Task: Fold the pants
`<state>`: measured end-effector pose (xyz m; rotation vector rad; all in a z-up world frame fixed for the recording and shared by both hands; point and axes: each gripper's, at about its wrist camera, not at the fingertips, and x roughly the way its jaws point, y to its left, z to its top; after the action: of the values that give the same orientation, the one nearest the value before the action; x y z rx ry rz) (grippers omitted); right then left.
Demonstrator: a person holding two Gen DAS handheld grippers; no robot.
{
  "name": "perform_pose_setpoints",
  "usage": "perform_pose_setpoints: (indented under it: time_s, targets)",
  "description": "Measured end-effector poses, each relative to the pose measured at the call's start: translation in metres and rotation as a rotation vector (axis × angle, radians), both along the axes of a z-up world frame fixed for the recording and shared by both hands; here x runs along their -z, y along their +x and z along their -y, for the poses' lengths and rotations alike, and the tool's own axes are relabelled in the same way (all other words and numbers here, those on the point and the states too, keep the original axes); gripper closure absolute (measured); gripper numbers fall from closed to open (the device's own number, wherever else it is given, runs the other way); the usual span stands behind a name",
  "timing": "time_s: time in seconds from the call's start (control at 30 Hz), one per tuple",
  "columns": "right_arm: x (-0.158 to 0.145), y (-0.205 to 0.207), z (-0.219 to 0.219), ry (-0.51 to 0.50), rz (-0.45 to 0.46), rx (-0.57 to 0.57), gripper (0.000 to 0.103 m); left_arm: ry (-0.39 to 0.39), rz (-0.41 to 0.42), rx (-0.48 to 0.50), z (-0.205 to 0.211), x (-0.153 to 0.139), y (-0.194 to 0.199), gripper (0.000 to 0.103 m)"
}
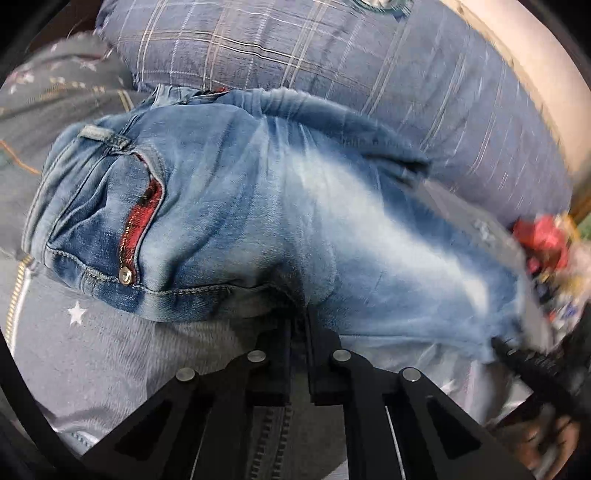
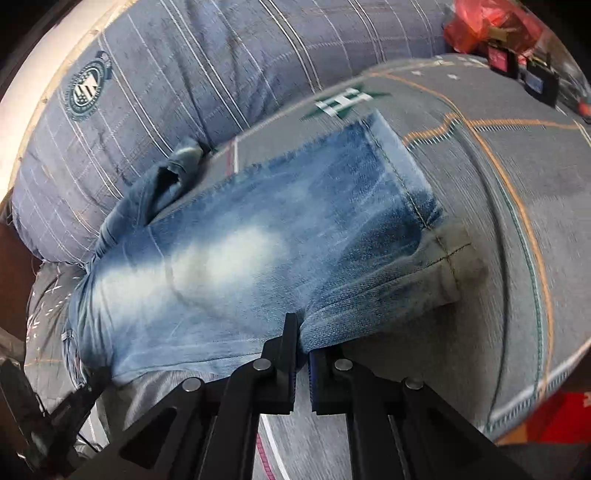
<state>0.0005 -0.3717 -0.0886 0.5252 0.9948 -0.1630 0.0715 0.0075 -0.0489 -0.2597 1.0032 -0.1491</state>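
Note:
The pants are faded blue jeans [image 1: 258, 206] lying on a grey patterned bedspread [image 1: 92, 350]. In the left wrist view I see the waist end with a pocket lined in red plaid [image 1: 142, 218]. My left gripper [image 1: 298, 314] is shut on the near edge of the jeans by the crotch seam. In the right wrist view the leg end with its hem [image 2: 406, 173] lies across the bedspread [image 2: 498, 206]. My right gripper [image 2: 303, 332] is shut on the near edge of the jeans [image 2: 240, 251] close to the hem. The right gripper also shows at the right edge of the left wrist view [image 1: 535, 365].
A blue plaid pillow [image 1: 332, 62] lies just behind the jeans, against a pale headboard [image 1: 524, 66]; it also shows in the right wrist view [image 2: 177, 85]. Red and mixed clutter [image 2: 487, 26] sits at the far right. A red object [image 2: 554, 413] lies beyond the bed edge.

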Motion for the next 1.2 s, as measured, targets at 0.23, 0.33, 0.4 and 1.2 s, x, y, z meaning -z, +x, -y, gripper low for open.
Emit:
perform_pose_setpoints:
  time_s: [0.23, 0.33, 0.4, 1.2]
  targets:
    - [-0.024, -0.036, 0.003, -0.082, -0.046, -0.019, 0.013, 0.139, 0.029, 0.039, 0.046, -0.005, -0.003, 0.028]
    - [-0.036, -0.052, 0.013, -0.090, 0.005, 0.023, 0.012, 0.126, 0.060, 0.058, 0.049, -0.014, -0.007, 0.028]
    - [-0.040, -0.056, 0.023, -0.031, 0.027, 0.052, 0.012, 0.103, 0.074, 0.039, 0.045, -0.021, -0.007, 0.028]
    - [-0.086, 0.017, 0.031, -0.226, 0.111, -0.165, 0.012, 0.028, 0.178, 0.022, 0.037, -0.078, 0.046, 0.024]
